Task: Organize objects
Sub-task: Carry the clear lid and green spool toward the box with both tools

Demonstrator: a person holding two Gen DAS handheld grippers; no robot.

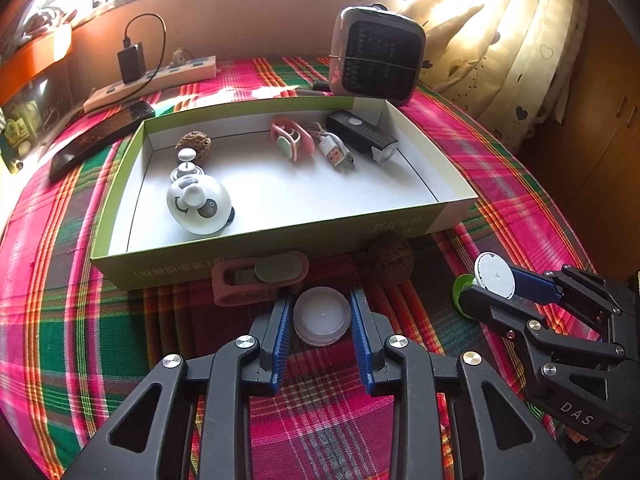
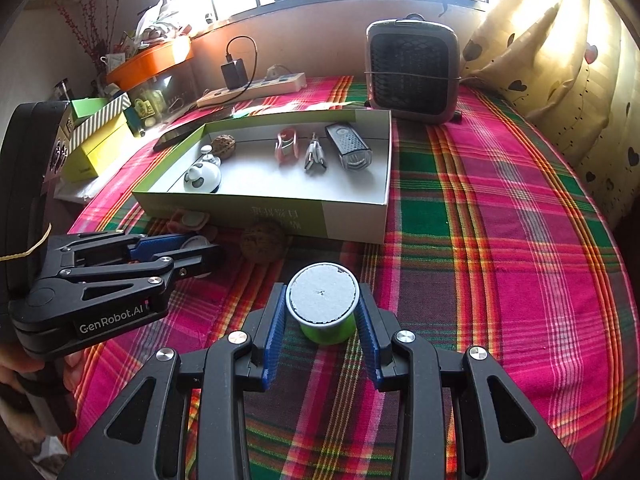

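The left hand-held gripper (image 2: pixel 196 254) reads "GenRobot.AI"; the right hand-held gripper (image 1: pixel 486 286) reads "DAS"

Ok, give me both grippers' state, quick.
Left gripper: jaws around the white cap, small gaps both sides; grip cannot be told.
Right gripper: shut on the green spool.

Plaid table (image 2: pixel 500 208), box (image 2: pixel 352 220), heater (image 2: pixel 412 72)

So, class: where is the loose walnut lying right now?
The walnut lies on the plaid cloth just outside the box's front wall, between the pink clip and the right gripper.
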